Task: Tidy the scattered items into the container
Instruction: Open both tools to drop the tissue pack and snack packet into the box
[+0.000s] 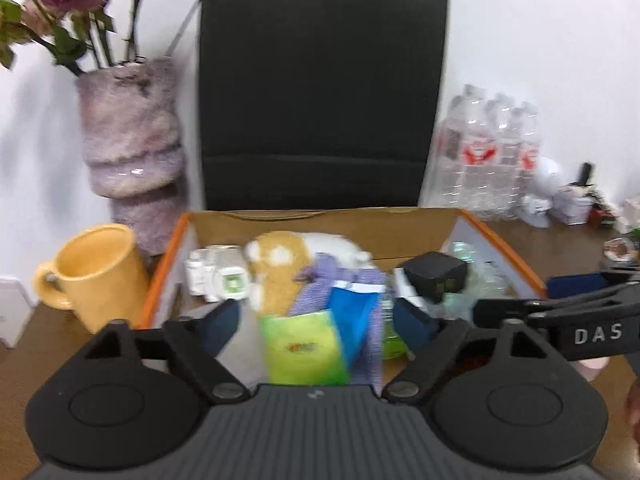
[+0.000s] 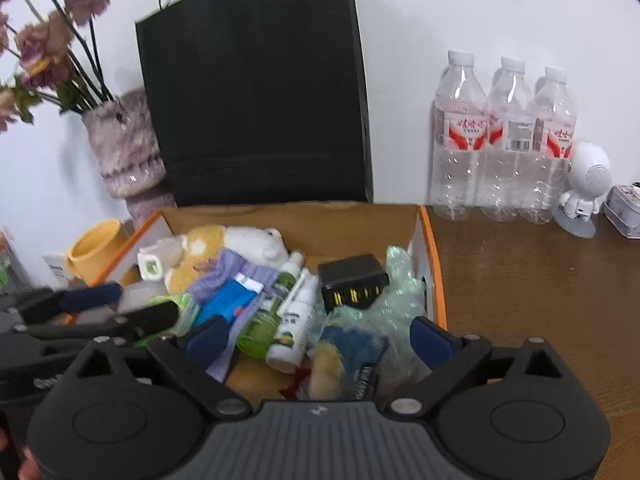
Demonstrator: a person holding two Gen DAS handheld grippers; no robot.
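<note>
Both wrist views face box [image 1: 500,240] closely (shared), left view further left.

There are three water bottles [image 2: 504,140], one yellow mug [image 1: 94,276], one black bag [image 2: 256,92], one vase [image 1: 132,148], one box [image 2: 434,264] and one plush toy [image 2: 236,246].

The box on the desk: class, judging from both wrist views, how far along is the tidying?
Mostly done: the box already holds the plush toy, a spray bottle, a black charger and more. In hand: nothing; the left claw and right claw are open over it. Possibly left: the yellow mug beside the box, if it counts.
</note>
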